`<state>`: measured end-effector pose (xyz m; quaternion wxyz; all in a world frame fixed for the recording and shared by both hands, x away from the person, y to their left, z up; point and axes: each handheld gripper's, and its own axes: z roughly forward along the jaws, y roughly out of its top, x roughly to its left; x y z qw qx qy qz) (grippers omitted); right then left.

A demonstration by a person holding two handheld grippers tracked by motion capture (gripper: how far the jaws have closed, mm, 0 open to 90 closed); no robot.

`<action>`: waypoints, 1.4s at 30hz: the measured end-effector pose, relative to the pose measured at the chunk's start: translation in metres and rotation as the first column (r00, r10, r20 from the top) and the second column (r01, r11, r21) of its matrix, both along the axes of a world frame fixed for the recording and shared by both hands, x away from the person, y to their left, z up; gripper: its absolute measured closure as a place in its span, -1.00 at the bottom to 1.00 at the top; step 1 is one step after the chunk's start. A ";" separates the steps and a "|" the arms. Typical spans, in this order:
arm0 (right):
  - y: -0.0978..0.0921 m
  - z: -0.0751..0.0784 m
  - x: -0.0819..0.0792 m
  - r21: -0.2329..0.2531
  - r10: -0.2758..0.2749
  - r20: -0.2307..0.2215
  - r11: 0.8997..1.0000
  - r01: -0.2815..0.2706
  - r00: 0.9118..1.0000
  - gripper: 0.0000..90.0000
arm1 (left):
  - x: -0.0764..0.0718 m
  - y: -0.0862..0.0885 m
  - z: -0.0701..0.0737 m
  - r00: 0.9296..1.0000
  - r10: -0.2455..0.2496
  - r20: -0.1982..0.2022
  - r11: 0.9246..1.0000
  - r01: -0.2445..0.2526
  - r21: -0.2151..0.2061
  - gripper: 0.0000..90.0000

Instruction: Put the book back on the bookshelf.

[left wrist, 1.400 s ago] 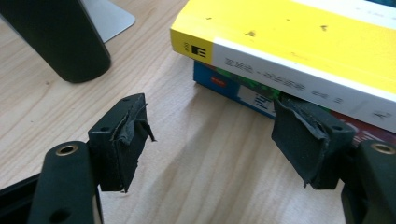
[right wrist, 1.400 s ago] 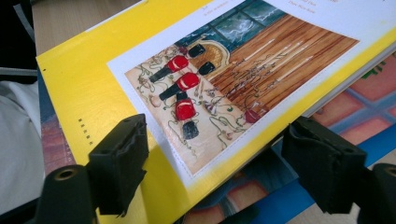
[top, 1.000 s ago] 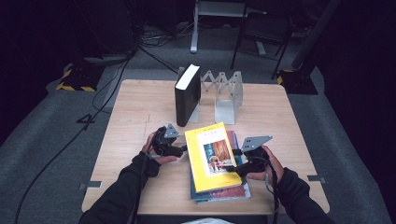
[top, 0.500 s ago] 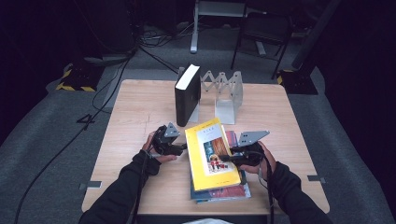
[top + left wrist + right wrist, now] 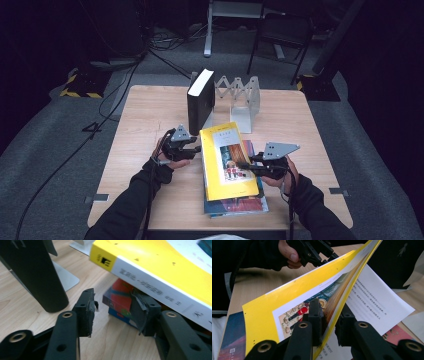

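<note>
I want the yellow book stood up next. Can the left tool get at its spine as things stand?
Probably yes: the left tool is open at the yellow book's spine, with nothing between.

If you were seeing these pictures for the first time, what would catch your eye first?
The bright yellow book atop a stack at the near middle of the wooden table, its front cover pinched and lifted by the right gripper. The left gripper, jaws apart, sits at the book's spine side. Behind, a thick black book stands upright beside a metal book rack.

The right gripper (image 5: 328, 322) has its jaws pinching the yellow book's cover (image 5: 287, 305), lifted off the page (image 5: 377, 307).
</note>
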<state>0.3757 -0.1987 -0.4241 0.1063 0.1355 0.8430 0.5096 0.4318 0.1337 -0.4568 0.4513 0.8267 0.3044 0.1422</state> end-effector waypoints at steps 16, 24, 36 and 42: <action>-0.005 0.009 -0.009 -0.001 0.006 0.140 1.000 -0.006 0.990 0.67 | 0.012 -0.008 0.047 0.995 -0.063 0.074 0.992 0.071 -0.104 0.39; -0.001 0.015 -0.017 -0.002 -0.008 0.249 1.000 0.009 0.968 0.76 | 0.011 -0.006 0.065 0.990 -0.084 0.111 0.987 0.098 -0.126 0.50; 0.000 0.011 -0.012 0.018 -0.020 0.197 1.000 0.017 0.980 0.53 | 0.002 -0.010 0.086 0.980 -0.117 0.160 0.983 0.137 -0.119 0.48; 0.003 0.017 -0.009 0.037 -0.013 0.176 0.999 0.006 0.984 0.51 | -0.006 -0.012 0.092 0.975 -0.136 0.178 0.982 0.156 -0.103 0.49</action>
